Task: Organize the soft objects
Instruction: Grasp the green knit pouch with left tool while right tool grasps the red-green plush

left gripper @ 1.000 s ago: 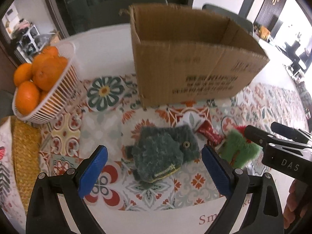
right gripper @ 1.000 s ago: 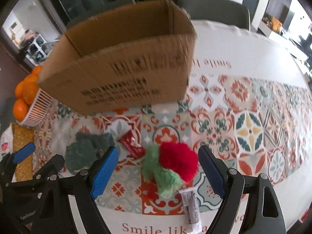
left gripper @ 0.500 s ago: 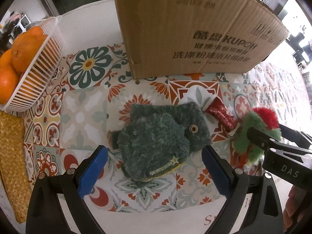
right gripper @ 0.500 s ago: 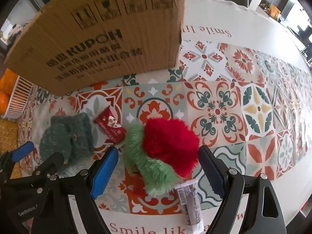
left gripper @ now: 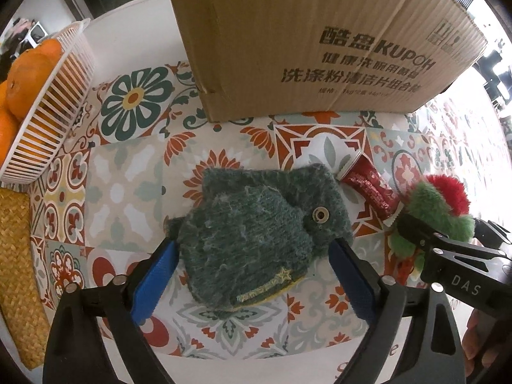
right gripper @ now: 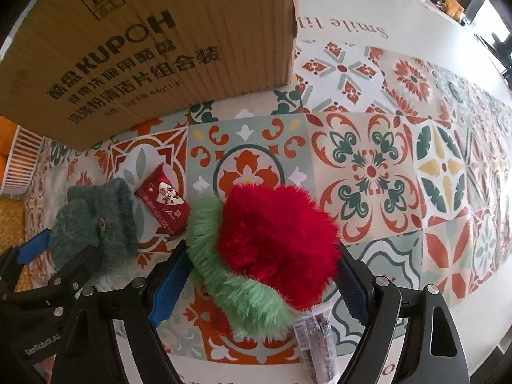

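A dark green fuzzy plush [left gripper: 256, 233] lies on the patterned tablecloth; my left gripper [left gripper: 252, 275] is open with its blue pads on either side of it. It also shows in the right wrist view [right gripper: 92, 224]. A red and light-green fluffy plush [right gripper: 272, 240] lies between the open blue pads of my right gripper [right gripper: 259, 284]; it also shows in the left wrist view [left gripper: 438, 211]. A large cardboard box [left gripper: 313, 38] stands just behind both plushes and also shows in the right wrist view [right gripper: 144, 41].
A white basket of oranges [left gripper: 41, 96] stands at the left beside a woven mat [left gripper: 16, 256]. A red snack packet [right gripper: 163, 204] lies between the two plushes. A clear wrapped snack bar [right gripper: 316, 342] lies under the red plush's near edge.
Both grippers have moved down and forward. The plushes now sit between the pads instead of ahead of them. The jaws remain open.
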Tool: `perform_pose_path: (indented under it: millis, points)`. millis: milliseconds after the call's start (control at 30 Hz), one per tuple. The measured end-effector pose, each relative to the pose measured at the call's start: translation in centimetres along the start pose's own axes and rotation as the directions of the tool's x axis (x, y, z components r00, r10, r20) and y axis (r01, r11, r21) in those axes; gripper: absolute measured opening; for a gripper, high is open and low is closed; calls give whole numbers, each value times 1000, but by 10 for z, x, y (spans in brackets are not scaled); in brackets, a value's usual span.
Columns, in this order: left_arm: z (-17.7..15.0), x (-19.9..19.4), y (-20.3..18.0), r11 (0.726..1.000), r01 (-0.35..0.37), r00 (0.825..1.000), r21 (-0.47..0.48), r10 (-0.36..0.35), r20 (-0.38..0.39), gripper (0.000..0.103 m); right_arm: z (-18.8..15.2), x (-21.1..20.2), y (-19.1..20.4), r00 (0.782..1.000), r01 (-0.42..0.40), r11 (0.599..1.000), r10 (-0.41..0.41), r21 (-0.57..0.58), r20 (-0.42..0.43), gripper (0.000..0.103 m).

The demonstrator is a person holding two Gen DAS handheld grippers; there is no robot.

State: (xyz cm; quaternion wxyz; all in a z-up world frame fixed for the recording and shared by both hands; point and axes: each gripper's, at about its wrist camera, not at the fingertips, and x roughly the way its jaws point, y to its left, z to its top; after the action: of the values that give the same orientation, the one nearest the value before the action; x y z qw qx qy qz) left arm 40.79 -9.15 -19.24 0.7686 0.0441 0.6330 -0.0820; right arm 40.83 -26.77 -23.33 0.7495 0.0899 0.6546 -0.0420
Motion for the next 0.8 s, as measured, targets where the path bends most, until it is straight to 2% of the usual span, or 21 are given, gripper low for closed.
perform_pose_path:
  millis: [133, 200, 233, 300, 367, 400, 467, 567, 633, 800]
  points:
    - [-1, 10, 2, 1000, -2, 1000, 0, 2, -16, 82, 0, 6, 1, 1000, 5, 1000, -5, -1, -1, 82]
    - [-3, 13, 3, 1000, 0, 1000, -4, 0, -22, 78, 0, 5, 3, 1000, 12, 1000, -12, -6, 3, 77]
    - [-3, 14, 3, 1000, 6, 1000, -7, -6, -19, 72, 0, 6, 4, 1000, 12, 1000, -12, -7, 5, 72]
    - [-7, 17, 3, 1000, 1, 1000, -6, -1, -8, 66, 0, 8, 5, 1000, 2, 1000, -2, -7, 9, 62]
    - [-10, 17, 4, 1000, 8, 1000, -7, -8, 0, 51, -1, 7, 5, 1000, -5, 1000, 5, -6, 12, 56]
    - [-11, 16, 5, 1000, 13, 1000, -10, -13, 6, 48, -1, 5, 4, 1000, -11, 1000, 11, -5, 14, 55]
    - [-13, 12, 5, 1000, 18, 1000, -8, -18, 21, 34, -4, 3, 6, 1000, -20, 1000, 20, -6, 16, 49]
    - [-17, 5, 6, 999, 37, 998, 0, -37, 49, 25, -11, -3, 7, 999, -35, 999, 35, -8, 26, 44]
    - [-18, 2, 6, 999, 49, 997, -1, -49, 63, 19, -16, -10, 9, 998, -50, 999, 51, -13, 37, 43]
    - [-25, -11, 8, 995, 100, 989, -15, -98, 109, 17, -27, -32, 17, 995, -61, 998, 63, -36, 79, 42]
